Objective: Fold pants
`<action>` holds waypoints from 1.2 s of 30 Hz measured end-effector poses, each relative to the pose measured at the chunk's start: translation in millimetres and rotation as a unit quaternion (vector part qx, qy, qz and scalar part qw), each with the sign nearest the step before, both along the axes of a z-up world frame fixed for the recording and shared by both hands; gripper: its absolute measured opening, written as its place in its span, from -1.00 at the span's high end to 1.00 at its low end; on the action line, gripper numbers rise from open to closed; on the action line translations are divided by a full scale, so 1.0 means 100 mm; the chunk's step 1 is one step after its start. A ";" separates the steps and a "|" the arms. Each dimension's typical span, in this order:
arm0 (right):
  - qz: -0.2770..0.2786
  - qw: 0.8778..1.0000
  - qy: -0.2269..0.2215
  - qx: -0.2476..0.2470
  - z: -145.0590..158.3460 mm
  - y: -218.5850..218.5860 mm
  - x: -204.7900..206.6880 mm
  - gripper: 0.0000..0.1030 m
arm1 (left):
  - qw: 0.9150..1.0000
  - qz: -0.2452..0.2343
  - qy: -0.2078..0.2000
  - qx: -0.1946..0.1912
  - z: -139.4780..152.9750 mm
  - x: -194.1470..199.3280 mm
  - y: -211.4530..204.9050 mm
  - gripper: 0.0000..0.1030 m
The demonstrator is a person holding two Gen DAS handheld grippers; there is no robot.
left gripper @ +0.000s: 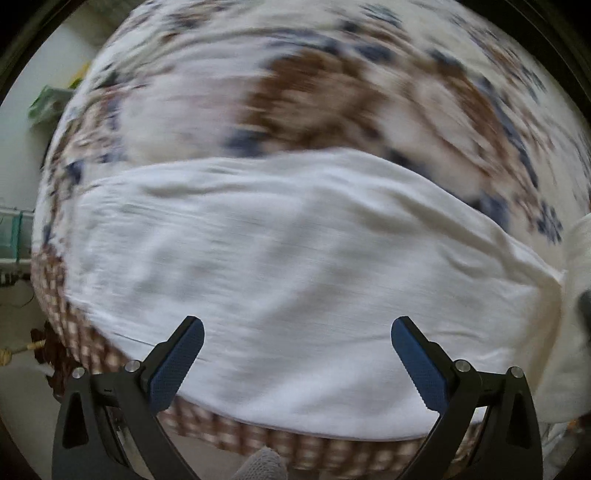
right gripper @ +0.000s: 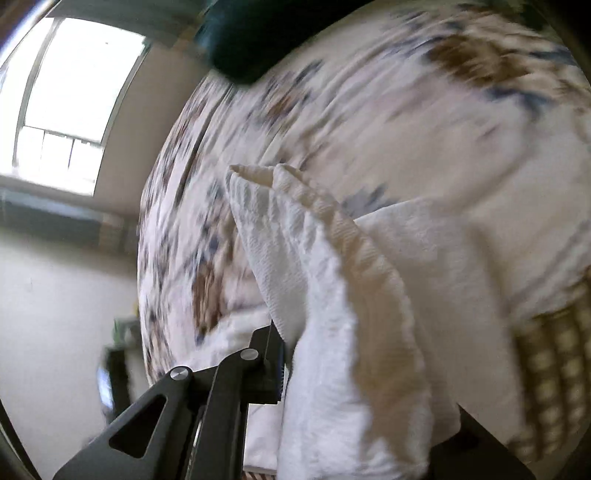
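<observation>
White pants (left gripper: 280,266) lie spread flat across the near part of a bed with a white, brown and blue flowered cover (left gripper: 332,92). My left gripper (left gripper: 297,332) is open and empty, held above the near edge of the pants, its blue-padded fingers (left gripper: 177,365) wide apart. My right gripper (right gripper: 291,354) is shut on the pants: a bunched, ribbed waistband part (right gripper: 332,295) stands up out of its jaws and drapes over the right finger, which is hidden. The view is tilted and blurred.
The bed's brown checked side (left gripper: 295,450) runs along its near edge. A dark cushion (right gripper: 251,33) lies at the bed's far side. A window (right gripper: 74,99) and pale walls are at the left. Green items (left gripper: 48,103) and a shelf sit left of the bed.
</observation>
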State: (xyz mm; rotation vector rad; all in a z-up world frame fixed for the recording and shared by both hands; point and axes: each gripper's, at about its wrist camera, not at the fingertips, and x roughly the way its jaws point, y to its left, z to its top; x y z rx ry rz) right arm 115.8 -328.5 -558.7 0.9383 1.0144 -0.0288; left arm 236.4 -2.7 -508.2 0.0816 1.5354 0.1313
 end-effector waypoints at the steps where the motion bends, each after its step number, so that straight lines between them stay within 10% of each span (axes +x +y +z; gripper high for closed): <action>1: 0.020 1.000 0.005 -0.003 -0.11 0.27 0.07 0.81 | 1.000 0.007 -0.004 0.003 0.03 -0.02 0.12 -1.00; 8: 0.175 0.977 0.101 -0.064 -0.78 1.63 0.30 0.60 | 0.999 0.050 0.000 -0.007 0.15 0.09 0.70 -1.00; 10: 0.189 0.974 0.113 -0.048 -0.79 1.72 0.26 0.29 | 0.998 0.054 0.006 -0.033 0.11 0.17 0.77 -1.00; 12: 0.205 0.970 0.128 -0.026 -0.70 1.71 0.28 -0.62 | 0.995 0.063 0.011 -0.070 0.13 0.16 0.71 -1.00; 23: 0.166 0.957 0.202 -0.126 -0.19 0.83 0.13 -0.64 | 0.978 0.004 0.079 -0.195 -0.48 0.32 -0.07 -0.91; 27: 0.142 0.952 0.232 -0.143 -0.32 0.63 0.10 -0.64 | 0.983 -0.078 0.047 -0.159 -0.59 0.28 -0.46 0.67; 36: 0.133 0.940 0.277 -0.147 -0.60 0.53 0.13 -0.64 | 0.991 -0.043 0.007 -0.128 -0.38 0.07 -0.25 0.83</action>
